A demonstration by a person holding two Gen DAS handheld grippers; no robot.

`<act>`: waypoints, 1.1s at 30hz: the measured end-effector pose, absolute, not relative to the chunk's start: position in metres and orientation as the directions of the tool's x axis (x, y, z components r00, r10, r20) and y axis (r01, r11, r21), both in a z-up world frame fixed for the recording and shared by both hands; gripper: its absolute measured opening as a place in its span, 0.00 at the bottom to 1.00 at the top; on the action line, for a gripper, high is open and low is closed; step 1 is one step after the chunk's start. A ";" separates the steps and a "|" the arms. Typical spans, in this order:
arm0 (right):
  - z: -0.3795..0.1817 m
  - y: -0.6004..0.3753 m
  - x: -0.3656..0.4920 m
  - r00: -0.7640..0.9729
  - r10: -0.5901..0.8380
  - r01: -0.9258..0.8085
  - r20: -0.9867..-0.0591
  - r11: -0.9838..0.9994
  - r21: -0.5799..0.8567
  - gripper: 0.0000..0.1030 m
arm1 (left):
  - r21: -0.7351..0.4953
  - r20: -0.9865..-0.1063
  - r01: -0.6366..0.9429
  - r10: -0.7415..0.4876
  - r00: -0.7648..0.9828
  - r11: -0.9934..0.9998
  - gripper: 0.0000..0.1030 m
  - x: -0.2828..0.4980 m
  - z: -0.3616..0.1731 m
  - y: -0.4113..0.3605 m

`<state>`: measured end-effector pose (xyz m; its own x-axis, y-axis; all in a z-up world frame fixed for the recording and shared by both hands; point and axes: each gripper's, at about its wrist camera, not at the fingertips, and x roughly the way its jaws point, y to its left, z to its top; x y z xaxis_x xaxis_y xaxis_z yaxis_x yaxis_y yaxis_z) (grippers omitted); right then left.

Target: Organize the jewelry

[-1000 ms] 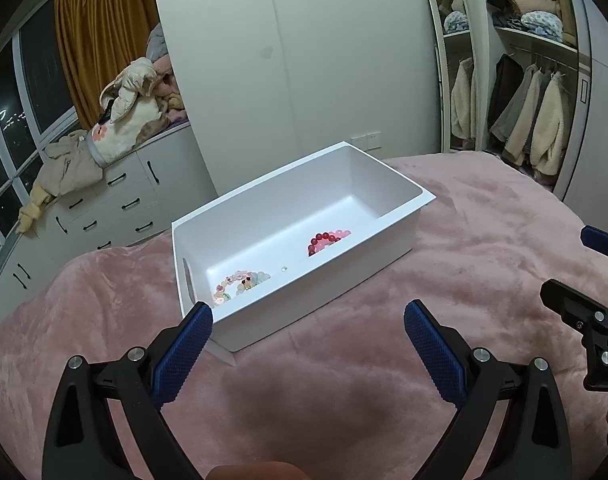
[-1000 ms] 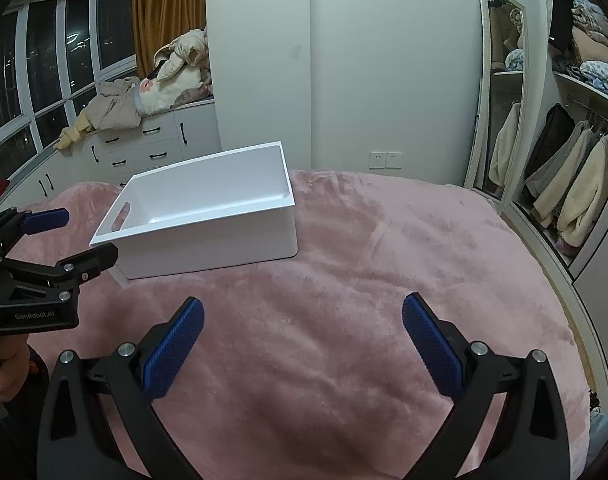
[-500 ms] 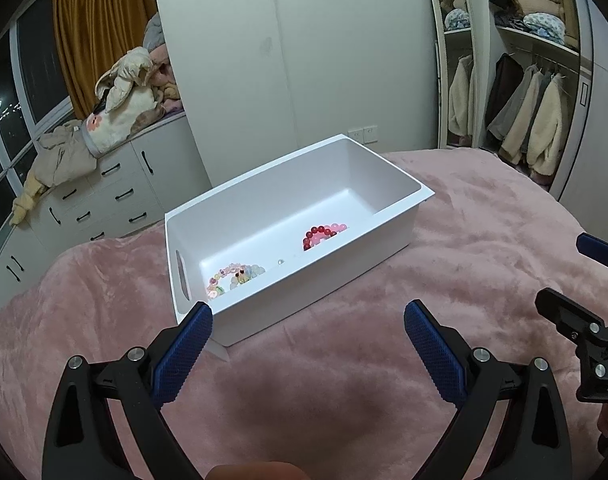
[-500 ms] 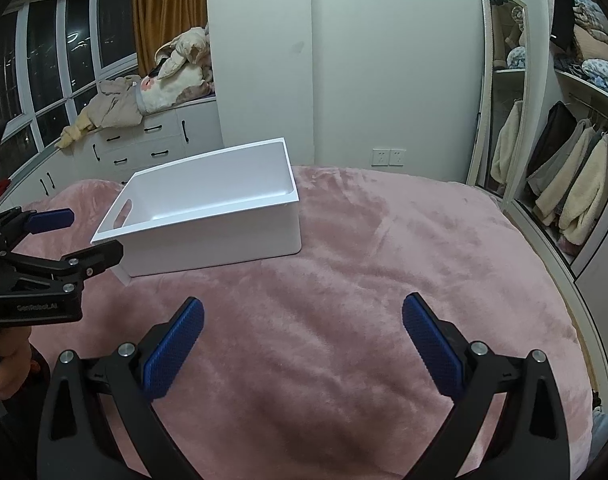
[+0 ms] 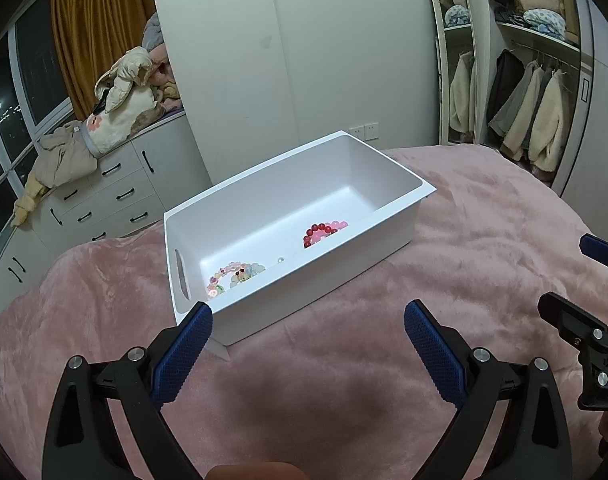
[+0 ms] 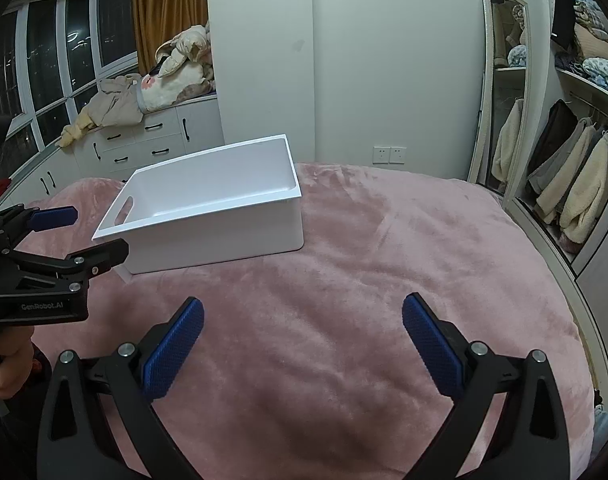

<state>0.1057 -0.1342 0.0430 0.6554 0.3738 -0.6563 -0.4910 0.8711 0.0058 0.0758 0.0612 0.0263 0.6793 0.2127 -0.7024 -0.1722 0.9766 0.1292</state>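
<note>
A white plastic bin stands on a pink fuzzy blanket. Inside it lie a red and pink bead bracelet, a pastel bead bracelet near the handle end, and a tiny silver piece between them. My left gripper is open and empty, just in front of the bin's near wall. My right gripper is open and empty over bare blanket, right of the bin, whose contents are hidden in this view. The left gripper also shows at the left of the right wrist view.
White drawers with piled clothes stand behind the bed at the left. An open wardrobe with hanging coats and a mirror are at the right. The blanket's edge drops off at the right.
The left wrist camera has risen and tipped slightly, so the bin sits a little lower and more of its inside shows. Both grippers stay open. The jewelry has not moved.
</note>
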 end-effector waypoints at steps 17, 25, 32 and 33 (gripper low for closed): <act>0.043 -0.135 0.104 0.659 0.379 -0.490 -0.650 0.872 0.012 0.95 | 0.128 -0.703 -0.154 0.199 0.683 0.980 0.95 0.073 0.027 0.057; 0.042 -0.133 0.104 0.657 0.375 -0.488 -0.654 0.873 0.010 0.95 | 0.136 -0.704 -0.153 0.204 0.680 0.979 0.95 0.075 0.026 0.057; 0.039 -0.134 0.107 0.652 0.373 -0.482 -0.660 0.876 0.020 0.95 | 0.135 -0.707 -0.146 0.199 0.679 0.980 0.95 0.076 0.026 0.055; 0.040 -0.134 0.107 0.653 0.373 -0.482 -0.659 0.876 0.019 0.95 | 0.134 -0.707 -0.146 0.198 0.679 0.980 0.95 0.076 0.026 0.056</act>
<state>0.1072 -0.1340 0.0397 0.6530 0.3734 -0.6589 -0.4821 0.8759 0.0186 0.0758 0.0555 0.0261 0.6786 0.1984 -0.7072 -0.1465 0.9800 0.1344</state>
